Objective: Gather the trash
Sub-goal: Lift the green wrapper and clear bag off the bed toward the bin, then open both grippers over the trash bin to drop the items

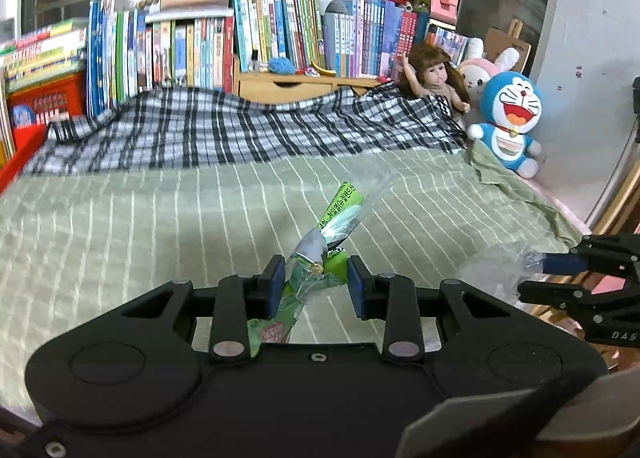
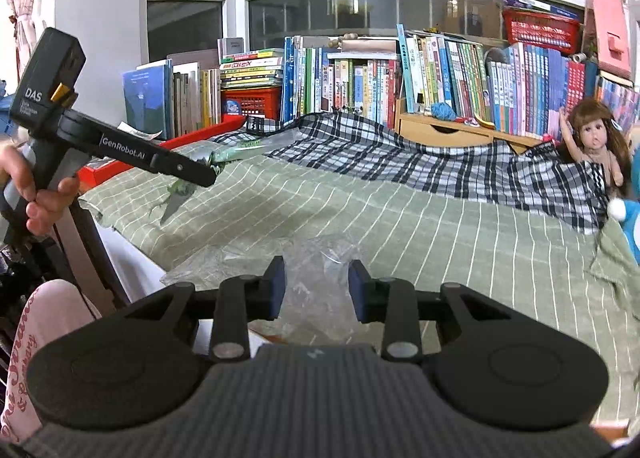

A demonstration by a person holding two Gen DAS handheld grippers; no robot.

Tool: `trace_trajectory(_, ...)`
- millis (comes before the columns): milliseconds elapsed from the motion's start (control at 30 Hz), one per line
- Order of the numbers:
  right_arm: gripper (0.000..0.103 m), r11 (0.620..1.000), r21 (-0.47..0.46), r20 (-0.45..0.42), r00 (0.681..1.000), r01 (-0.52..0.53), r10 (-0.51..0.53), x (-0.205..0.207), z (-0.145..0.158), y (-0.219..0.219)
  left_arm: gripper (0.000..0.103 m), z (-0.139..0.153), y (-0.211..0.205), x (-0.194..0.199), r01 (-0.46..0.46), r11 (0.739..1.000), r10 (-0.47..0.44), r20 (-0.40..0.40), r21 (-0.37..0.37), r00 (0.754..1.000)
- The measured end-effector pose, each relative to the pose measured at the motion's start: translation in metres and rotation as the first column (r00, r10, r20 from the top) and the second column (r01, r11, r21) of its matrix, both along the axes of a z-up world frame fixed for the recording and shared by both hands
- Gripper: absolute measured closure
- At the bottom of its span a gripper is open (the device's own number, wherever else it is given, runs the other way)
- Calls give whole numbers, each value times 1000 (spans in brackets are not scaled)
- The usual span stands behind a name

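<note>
A crumpled green snack wrapper (image 1: 344, 210) with printed text sticks up from my left gripper (image 1: 316, 270), whose blue pads are shut on its lower part, above the green striped bedsheet (image 1: 160, 218). The right wrist view shows the same left gripper (image 2: 208, 178) at the left, in a person's hand, with the green wrapper (image 2: 180, 190) hanging from it. My right gripper (image 2: 317, 270) is shut on a clear crinkled plastic bag (image 2: 304, 254) near the bed's edge. It also shows in the left wrist view as the right gripper (image 1: 532, 274) pinching the clear plastic (image 1: 492, 270).
A black-and-white plaid blanket (image 1: 240, 130) lies bunched along the far side of the bed. A doll (image 1: 436, 78), a pink bunny plush (image 1: 484, 70) and a blue cat plush (image 1: 508, 118) sit in the right corner. Rows of books (image 1: 200, 50) and a red crate (image 1: 48, 102) stand behind.
</note>
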State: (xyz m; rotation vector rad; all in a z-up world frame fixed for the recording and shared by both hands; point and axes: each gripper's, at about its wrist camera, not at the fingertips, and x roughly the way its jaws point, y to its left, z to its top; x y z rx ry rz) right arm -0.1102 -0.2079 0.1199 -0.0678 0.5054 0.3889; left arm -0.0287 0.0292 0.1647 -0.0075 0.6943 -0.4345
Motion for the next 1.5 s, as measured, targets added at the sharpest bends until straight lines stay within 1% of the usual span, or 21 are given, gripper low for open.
trace_trajectory(200, 65, 999, -4, -11, 999, -37, 37, -32, -10, 3, 71, -15, 1, -42, 9, 999, -9, -1, -53, 1000)
trace_trajectory(267, 65, 999, 4, -23, 999, -44, 44, -40, -18, 5, 71, -20, 3, -56, 3, 998, -3, 3, -64, 1000)
trace_trajectory(367, 64, 998, 10, -52, 997, -59, 59, -50, -35, 10, 71, -31, 4, -74, 2, 998, -2, 1, -57, 1000)
trace_trajectory(467, 64, 997, 22, -93, 993, -72, 73, -52, -53, 14, 71, -48, 1, -90, 4, 999, -6, -29, -52, 1000)
trace_trajectory(567, 64, 997, 18, -136, 988, -74, 76, -51, -73, 19, 71, -62, -4, -104, 12, 999, -14, -41, -46, 999)
trace_trajectory(700, 64, 997, 25, -187, 979, -77, 80, -47, -94, 21, 71, -78, -6, -121, 23, 998, -27, -60, -63, 998)
trace_trajectory(800, 64, 996, 23, -215, 973, -83, 86, -46, -105, 23, 71, -88, -10, -131, 44, 998, -46, -58, -35, 997)
trace_trajectory(867, 64, 996, 14, -228, 970, -87, 88, -46, -112, 25, 71, -97, -12, -136, 53, 998, -54, -71, -25, 996)
trace_trajectory(933, 64, 996, 9, -246, 965, -90, 89, -46, -120, 28, 71, -108, -14, -139, 63, 998, -64, -93, -19, 994)
trace_trajectory(1033, 64, 995, 0, -275, 957, -98, 94, -46, -131, 31, 71, -128, -19, -143, 74, 997, -71, -116, 19, 991)
trace_trajectory(1100, 64, 994, -13, -297, 950, -105, 96, -43, -139, 34, 71, -143, -21, -140, 72, 997, -68, -146, 27, 987)
trace_trajectory(1267, 64, 991, -40, -358, 928, -125, 103, -31, -162, 46, 71, -190, -21, -119, 25, 998, -9, -236, 65, 972)
trace_trajectory(1367, 63, 989, -38, -398, 910, -141, 114, -20, -173, 55, 71, -215, -19, -108, 14, 997, 7, -291, 71, 957)
trace_trajectory(1500, 62, 987, -31, -436, 890, -161, 131, -8, -183, 66, 71, -239, -19, -96, 11, 996, 18, -336, 86, 942)
